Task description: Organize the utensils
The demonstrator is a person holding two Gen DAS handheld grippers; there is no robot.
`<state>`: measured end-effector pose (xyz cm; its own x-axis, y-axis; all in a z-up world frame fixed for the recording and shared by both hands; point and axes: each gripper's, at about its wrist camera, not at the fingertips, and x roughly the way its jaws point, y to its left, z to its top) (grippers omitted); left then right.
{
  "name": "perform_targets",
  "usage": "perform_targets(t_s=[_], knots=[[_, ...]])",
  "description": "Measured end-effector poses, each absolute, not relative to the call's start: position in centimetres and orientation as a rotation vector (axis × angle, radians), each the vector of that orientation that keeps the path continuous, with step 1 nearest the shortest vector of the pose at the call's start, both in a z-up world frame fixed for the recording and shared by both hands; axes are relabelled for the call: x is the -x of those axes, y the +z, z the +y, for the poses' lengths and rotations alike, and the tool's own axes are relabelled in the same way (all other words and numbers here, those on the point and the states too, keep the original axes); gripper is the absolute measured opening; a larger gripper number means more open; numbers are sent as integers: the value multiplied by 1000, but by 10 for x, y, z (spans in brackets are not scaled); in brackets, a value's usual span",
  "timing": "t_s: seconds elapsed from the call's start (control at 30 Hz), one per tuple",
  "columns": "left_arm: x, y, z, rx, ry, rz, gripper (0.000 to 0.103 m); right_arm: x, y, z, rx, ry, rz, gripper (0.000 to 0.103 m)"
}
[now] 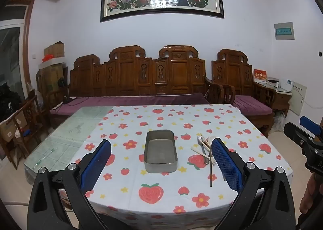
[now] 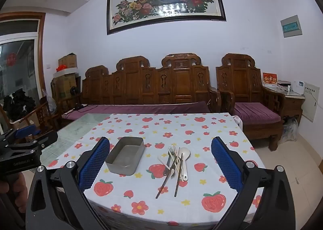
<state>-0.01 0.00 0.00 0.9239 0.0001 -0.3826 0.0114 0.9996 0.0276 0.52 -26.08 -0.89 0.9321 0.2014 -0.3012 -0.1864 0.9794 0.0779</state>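
The left claw (image 1: 161,167) is wide open and holds nothing, and the right claw (image 2: 160,166) is wide open and empty too. Both hang above the near edge of the desk (image 1: 66,143) and tip down a little, so each one can look at the things before it picks. The desk has a white cloth with red strawberries and flowers (image 2: 201,129) on it. A metal tin (image 2: 126,158) sits in the middle of the cloth. It is empty, so it looks like the place where the utensils should go. Just to the right of the tin lies a messy pile. In it are a metal fork (image 2: 170,154), a white spoon (image 2: 184,156), pale chopsticks (image 2: 175,160) and two dark chopsticks (image 2: 178,175), all crossing over each other. The pile is near the tin but does not touch it. The pile lies right in front of the right claw, so I think that claw is the better one to start picking. The tin lies right in front of the left claw, so I think that claw could keep the tin from sliding. No utensil is in the tin yet, so the job looks like it is just starting.
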Motion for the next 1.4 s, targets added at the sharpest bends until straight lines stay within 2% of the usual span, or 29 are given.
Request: perform_targets(t_s=[1.4], knots=[[-2, 5, -17, -33, -7, 384, 96, -5, -9, -262, -51, 197, 312, 101]])
